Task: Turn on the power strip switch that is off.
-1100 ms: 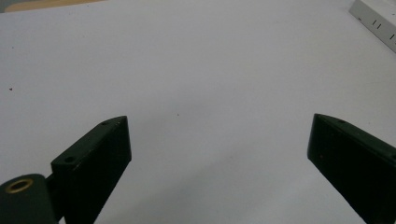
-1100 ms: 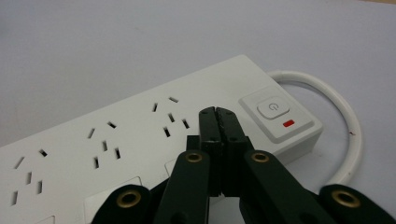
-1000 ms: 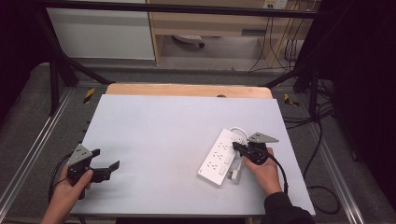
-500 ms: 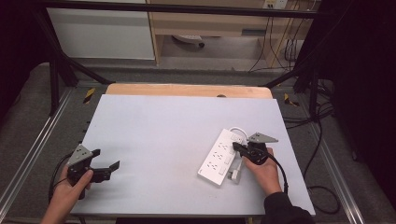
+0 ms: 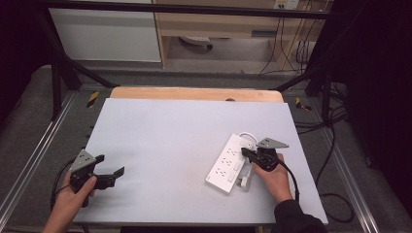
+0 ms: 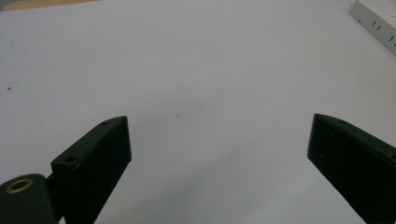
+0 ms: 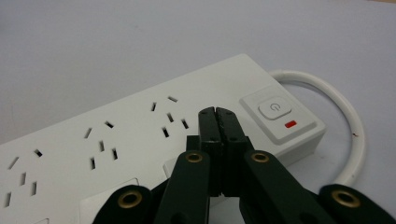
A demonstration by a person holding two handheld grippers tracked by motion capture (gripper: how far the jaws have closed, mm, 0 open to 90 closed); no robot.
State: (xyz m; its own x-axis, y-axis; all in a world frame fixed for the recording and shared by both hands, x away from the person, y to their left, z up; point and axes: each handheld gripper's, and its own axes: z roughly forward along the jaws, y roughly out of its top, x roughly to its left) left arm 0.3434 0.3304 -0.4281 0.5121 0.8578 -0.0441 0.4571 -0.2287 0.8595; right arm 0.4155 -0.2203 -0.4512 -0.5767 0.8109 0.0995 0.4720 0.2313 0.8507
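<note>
A white power strip [image 5: 227, 163] lies at the right of the grey table top [image 5: 175, 131], with several sockets, a power button [image 7: 275, 108] and a red indicator [image 7: 290, 124] at one end. Its white cable [image 7: 345, 116] loops off that end. My right gripper [image 5: 245, 153] is shut with nothing between its jaws, its tips [image 7: 217, 113] over the strip's top face beside the button. A white plug [image 5: 244, 180] rests near the person's right hand. My left gripper [image 5: 109, 171] stands open at the table's near left, over bare table, and a corner of the power strip [image 6: 376, 23] appears far off.
A wooden board edge [image 5: 194, 93] runs along the table's far side. Black frame bars and metal rails flank the table. Cables [image 5: 335, 145] trail on the floor at the right. A wide stretch of bare table separates the two grippers.
</note>
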